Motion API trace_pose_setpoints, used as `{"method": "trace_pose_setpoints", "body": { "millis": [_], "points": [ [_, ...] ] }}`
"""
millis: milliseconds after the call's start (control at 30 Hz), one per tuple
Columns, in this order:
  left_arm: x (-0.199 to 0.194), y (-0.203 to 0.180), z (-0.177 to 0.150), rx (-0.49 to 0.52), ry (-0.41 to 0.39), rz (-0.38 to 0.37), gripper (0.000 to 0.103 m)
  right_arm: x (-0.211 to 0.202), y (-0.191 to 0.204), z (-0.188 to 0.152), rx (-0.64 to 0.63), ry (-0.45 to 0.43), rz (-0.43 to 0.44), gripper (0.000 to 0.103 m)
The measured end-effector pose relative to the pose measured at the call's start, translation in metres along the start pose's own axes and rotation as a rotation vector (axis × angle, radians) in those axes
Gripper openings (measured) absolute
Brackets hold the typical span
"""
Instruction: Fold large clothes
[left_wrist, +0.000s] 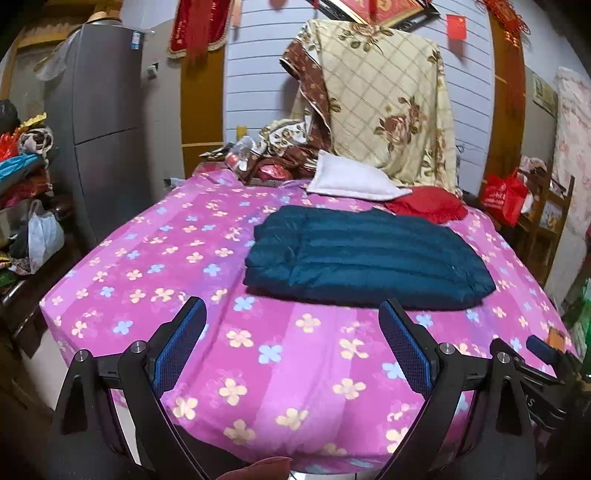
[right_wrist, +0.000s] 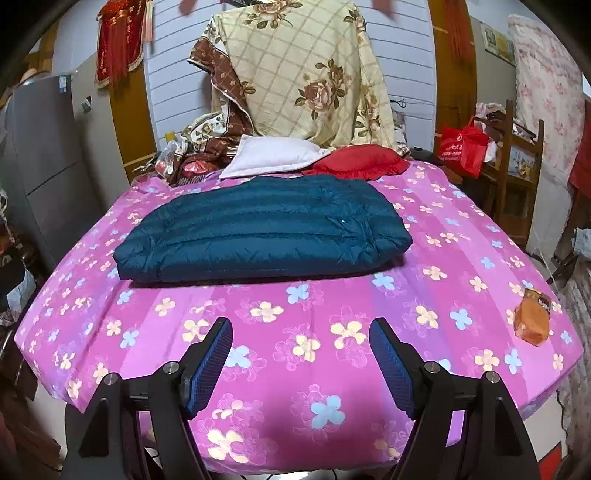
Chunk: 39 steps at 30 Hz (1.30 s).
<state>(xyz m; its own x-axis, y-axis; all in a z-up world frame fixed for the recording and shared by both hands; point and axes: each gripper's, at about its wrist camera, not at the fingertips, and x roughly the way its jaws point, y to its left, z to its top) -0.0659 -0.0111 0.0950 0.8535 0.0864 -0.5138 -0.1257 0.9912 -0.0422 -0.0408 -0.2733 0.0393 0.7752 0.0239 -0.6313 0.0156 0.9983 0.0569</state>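
Note:
A dark teal quilted jacket (left_wrist: 365, 258) lies folded into a flat rectangle on the pink flowered bed sheet (left_wrist: 166, 258). It also shows in the right wrist view (right_wrist: 262, 229), on the sheet (right_wrist: 443, 258). My left gripper (left_wrist: 291, 321) is open and empty, held above the bed's near edge, short of the jacket. My right gripper (right_wrist: 301, 339) is open and empty too, above the near edge and apart from the jacket. The right gripper's side shows at the right edge of the left wrist view (left_wrist: 539, 350).
A white pillow (right_wrist: 269, 155) and a red cushion (right_wrist: 354, 160) lie behind the jacket. A floral quilt (right_wrist: 306, 74) hangs at the back. An orange packet (right_wrist: 532, 317) lies on the bed's right corner. A grey fridge (left_wrist: 96, 129) stands left; a wooden chair with a red bag (right_wrist: 461, 144) stands right.

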Motion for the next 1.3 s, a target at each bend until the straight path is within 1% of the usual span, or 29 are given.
{"method": "trace_pose_setpoints", "body": {
  "millis": [167,400,467,567,733,900,1033,1300],
  "points": [
    [0.004,-0.009,-0.005,0.038,0.033,-0.02,0.095,0.004,-0.001,-0.002,-0.007,0.014,-0.038,0.074],
    [0.006,-0.008,-0.008,0.026,0.025,-0.029,0.095,0.005,-0.002,-0.004,-0.021,0.009,-0.076,0.075],
    [0.008,-0.009,-0.008,0.03,0.034,-0.021,0.095,0.008,-0.001,-0.004,-0.022,0.017,-0.089,0.075],
    [0.007,-0.01,-0.01,0.033,0.026,0.003,0.095,0.009,-0.001,-0.005,-0.026,0.027,-0.096,0.075],
    [0.008,-0.01,-0.013,0.047,0.02,0.052,0.095,0.005,0.003,-0.007,-0.049,0.005,-0.124,0.075],
    [0.013,-0.011,-0.016,0.057,0.031,0.063,0.095,0.008,0.008,-0.008,-0.075,0.001,-0.149,0.076],
    [0.015,-0.012,-0.017,0.06,0.033,0.066,0.095,0.007,0.01,-0.008,-0.082,-0.003,-0.153,0.076],
    [0.023,-0.018,-0.026,0.07,0.089,0.016,0.095,0.008,0.007,-0.01,-0.065,-0.004,-0.155,0.076]
  ]
}}
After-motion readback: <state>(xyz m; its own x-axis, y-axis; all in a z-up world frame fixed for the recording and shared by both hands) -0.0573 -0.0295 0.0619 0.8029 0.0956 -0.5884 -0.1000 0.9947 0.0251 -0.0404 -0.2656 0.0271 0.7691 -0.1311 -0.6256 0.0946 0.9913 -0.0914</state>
